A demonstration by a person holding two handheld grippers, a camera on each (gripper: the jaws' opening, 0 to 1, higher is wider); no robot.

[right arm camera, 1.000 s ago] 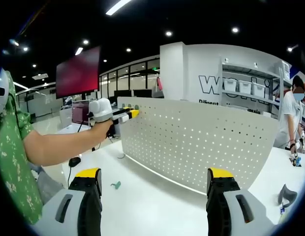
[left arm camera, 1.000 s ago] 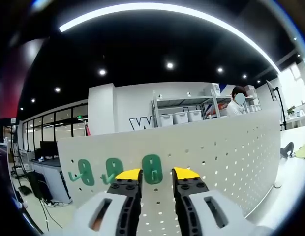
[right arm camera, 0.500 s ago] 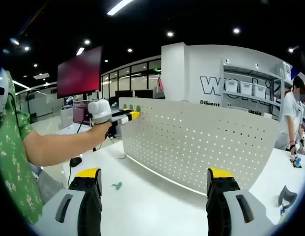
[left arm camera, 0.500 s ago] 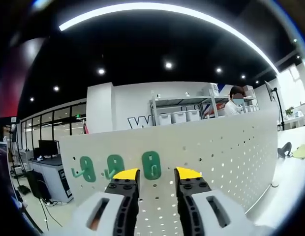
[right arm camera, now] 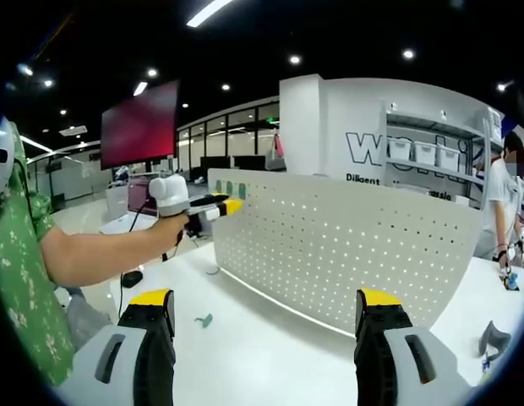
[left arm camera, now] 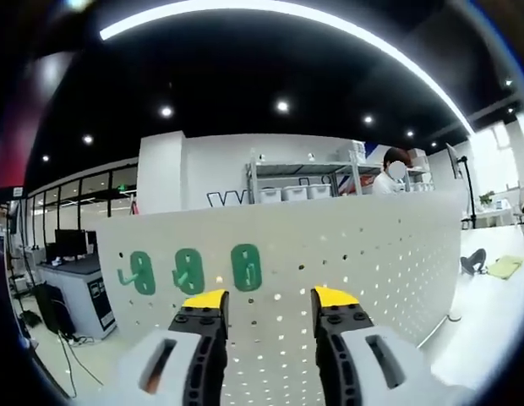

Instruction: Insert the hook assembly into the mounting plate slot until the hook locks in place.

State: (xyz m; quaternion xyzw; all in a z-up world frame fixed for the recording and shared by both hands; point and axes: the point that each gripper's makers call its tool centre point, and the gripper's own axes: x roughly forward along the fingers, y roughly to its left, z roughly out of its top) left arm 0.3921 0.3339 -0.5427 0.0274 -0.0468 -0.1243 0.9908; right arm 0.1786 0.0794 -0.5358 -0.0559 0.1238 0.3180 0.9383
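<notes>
Three green hooks (left arm camera: 188, 271) sit side by side near the upper left of the upright white pegboard (left arm camera: 372, 254). My left gripper (left arm camera: 269, 298) is open just below and right of the rightmost hook (left arm camera: 245, 266), with nothing between its yellow-tipped fingers. In the right gripper view, a person's hand holds the left gripper (right arm camera: 231, 205) level against the pegboard's (right arm camera: 346, 249) top left corner, beside the mounted hooks (right arm camera: 229, 188). One loose green hook (right arm camera: 204, 320) lies on the white table (right arm camera: 270, 347). My right gripper (right arm camera: 264, 298) stands wide open over the table, well short of the board.
A person stands at the far right (right arm camera: 503, 203) by shelves with white bins (right arm camera: 423, 148). A grey object (right arm camera: 490, 334) lies on the table at the right. A red screen (right arm camera: 137, 124) hangs behind the left arm (right arm camera: 93, 254).
The left gripper's jaws have spread a little wider and it has shifted slightly right along the board, so the hooks sit further left in its view. The right gripper has stayed put.
</notes>
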